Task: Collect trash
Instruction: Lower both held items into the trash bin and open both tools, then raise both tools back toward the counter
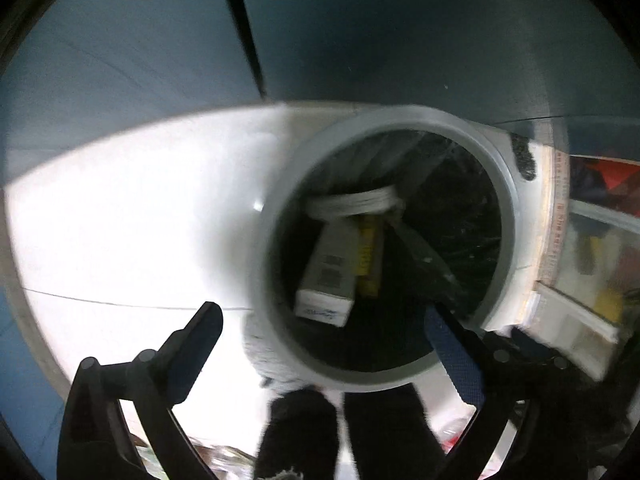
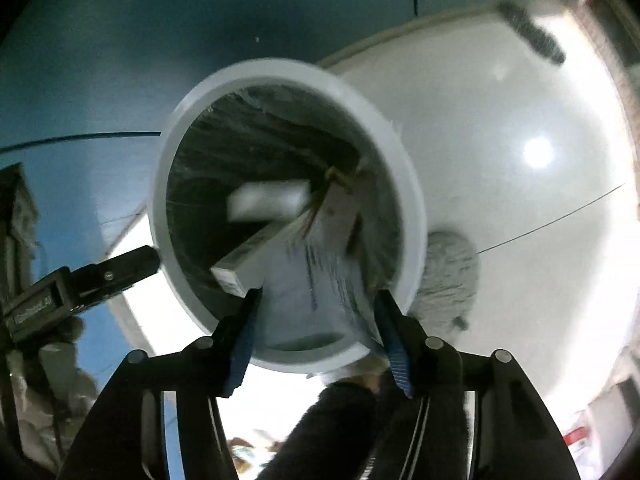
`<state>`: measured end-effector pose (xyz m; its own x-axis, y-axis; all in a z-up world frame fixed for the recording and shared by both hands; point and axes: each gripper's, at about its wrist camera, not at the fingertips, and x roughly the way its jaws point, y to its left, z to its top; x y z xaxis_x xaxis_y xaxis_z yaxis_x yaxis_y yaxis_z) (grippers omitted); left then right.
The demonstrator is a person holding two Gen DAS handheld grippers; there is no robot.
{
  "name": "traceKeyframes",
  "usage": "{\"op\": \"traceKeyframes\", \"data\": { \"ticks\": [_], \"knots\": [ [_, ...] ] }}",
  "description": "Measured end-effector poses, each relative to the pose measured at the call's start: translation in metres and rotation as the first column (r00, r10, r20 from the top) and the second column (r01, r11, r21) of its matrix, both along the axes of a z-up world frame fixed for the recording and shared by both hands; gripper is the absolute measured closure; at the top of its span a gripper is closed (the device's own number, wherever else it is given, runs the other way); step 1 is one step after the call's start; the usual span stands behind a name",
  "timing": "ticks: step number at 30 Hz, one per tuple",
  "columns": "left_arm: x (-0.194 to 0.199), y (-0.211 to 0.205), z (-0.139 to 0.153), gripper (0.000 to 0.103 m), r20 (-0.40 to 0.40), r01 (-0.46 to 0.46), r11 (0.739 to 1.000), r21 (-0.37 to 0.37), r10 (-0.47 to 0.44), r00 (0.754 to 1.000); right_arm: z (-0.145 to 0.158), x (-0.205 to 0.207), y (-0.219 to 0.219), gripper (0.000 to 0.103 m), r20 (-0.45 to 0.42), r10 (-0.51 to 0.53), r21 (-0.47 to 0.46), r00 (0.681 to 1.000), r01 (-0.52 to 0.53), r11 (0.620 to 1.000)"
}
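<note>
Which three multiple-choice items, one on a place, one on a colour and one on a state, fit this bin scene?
1. The barcoded box lies: A on the floor; B inside the bin; C on a shelf.
2. The bin liner is: A black; B red; C yellow.
3. The left gripper is: A shut on a bottle; B shut on nothing; C open.
Answers: B, the box sits within the rim; A, the film lining the wall is dark; C, its fingers stand wide apart.
</note>
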<state>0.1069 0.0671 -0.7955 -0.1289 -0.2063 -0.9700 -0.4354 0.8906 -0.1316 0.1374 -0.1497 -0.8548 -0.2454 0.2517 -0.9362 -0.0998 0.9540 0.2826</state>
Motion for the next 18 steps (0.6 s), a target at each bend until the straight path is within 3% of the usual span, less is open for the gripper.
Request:
{"op": "traceKeyframes", "data": {
  "ticks": [1,3,11,18],
  "knots": [
    [-0.003,0.003,0.006,0.0,0.008,0.01,1.0,0.029,-0.01,1.0,0.008,0.0,0.002,0.028,0.026,0.019,-0.041,0.999,-0.018,0.999],
    [-0.012,0.001,0.026,0.0,0.016,0.041,0.994,0.097,-0.043,0.999,0.026,0.002,0.005,0.002,0.072,0.056,-0.098,0.996,-0.048,0.994],
    [-0.056,-0.001,0.113,0.0,0.007,0.027,0.986,0.165,-0.029,1.0,0.11,-0.005,0.013,0.0,0.176,0.159,-0.2,0.971,-0.123,0.972],
    [-0.081,-0.007,0.26,0.0,0.082,-0.017,0.977,0.214,-0.001,0.997,0.236,-0.024,0.014,0.0,0.239,0.211,-0.236,0.948,-0.154,0.96]
  ]
}}
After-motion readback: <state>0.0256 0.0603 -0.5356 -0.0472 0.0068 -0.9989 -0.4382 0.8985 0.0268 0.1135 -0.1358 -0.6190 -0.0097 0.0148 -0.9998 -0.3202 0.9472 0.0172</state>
